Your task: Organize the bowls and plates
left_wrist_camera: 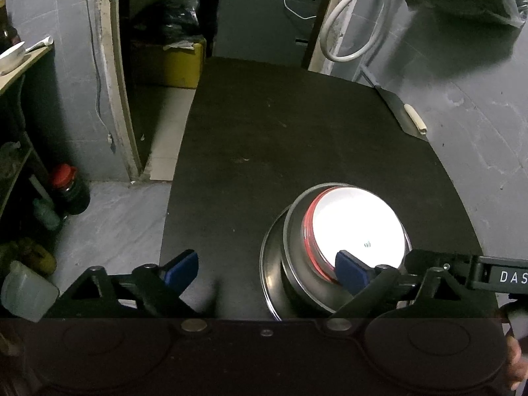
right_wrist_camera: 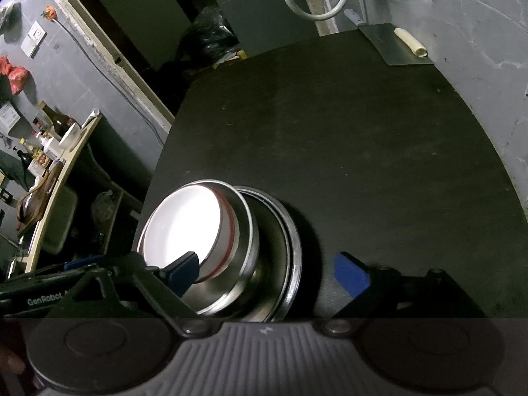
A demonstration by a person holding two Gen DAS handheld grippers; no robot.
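1. Blue pads (left_wrist_camera: 349,272) of the left tool (left_wrist_camera: 267,269) stand wide apart, gripping nothing; one pad overlaps the white bowl's near rim, and contact cannot be judged.
2. Right tool (right_wrist_camera: 267,274) is likewise spread wide and empty, its left pad (right_wrist_camera: 183,272) in front of the same rim.
3. Nested dishes sit on the dark surface (left_wrist_camera: 280,138): a white bowl (left_wrist_camera: 359,227) with a red band inside a steel bowl (left_wrist_camera: 307,283), on a steel plate (left_wrist_camera: 270,264).
4. From the left view the stack lies at five o'clock; from the right view, at seven o'clock.
5. A flat metal sheet (right_wrist_camera: 392,44) rests at the surface's far edge, one o'clock.
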